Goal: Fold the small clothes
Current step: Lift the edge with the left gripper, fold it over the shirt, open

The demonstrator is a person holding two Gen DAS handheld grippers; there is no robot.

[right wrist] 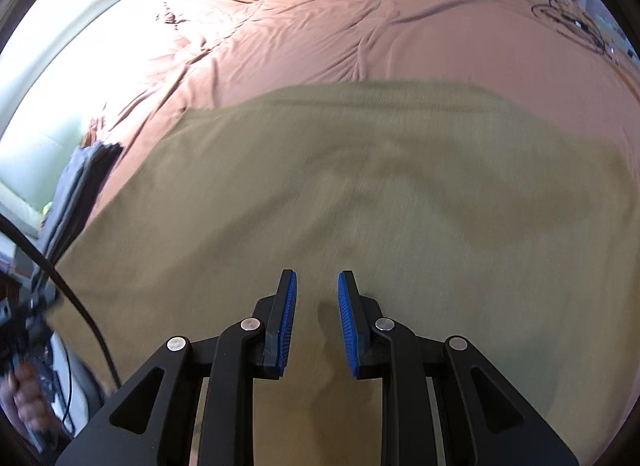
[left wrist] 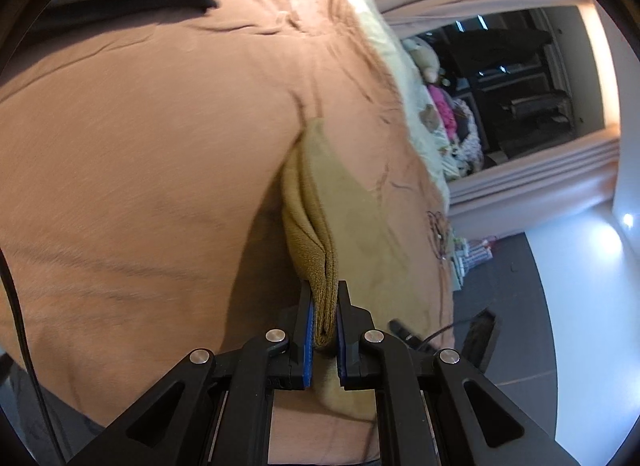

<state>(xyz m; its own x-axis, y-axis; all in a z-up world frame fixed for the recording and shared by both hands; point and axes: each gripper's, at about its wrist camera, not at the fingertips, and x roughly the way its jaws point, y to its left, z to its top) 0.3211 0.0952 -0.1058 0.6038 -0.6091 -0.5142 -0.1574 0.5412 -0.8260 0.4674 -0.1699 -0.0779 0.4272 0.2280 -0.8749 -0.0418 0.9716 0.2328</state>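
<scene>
Left wrist view: left tool (left wrist: 325,298) pinches the tan garment's (left wrist: 316,201) folded edge, running lengthwise away; right tool (right wrist: 317,286) narrowly parted, empty.

Evenly lit, with white glare at the upper left of the right wrist view. Motion-blurred across the tan cloth (right wrist: 320,205). Bent and black-cornered by fisheye at every edge.
</scene>
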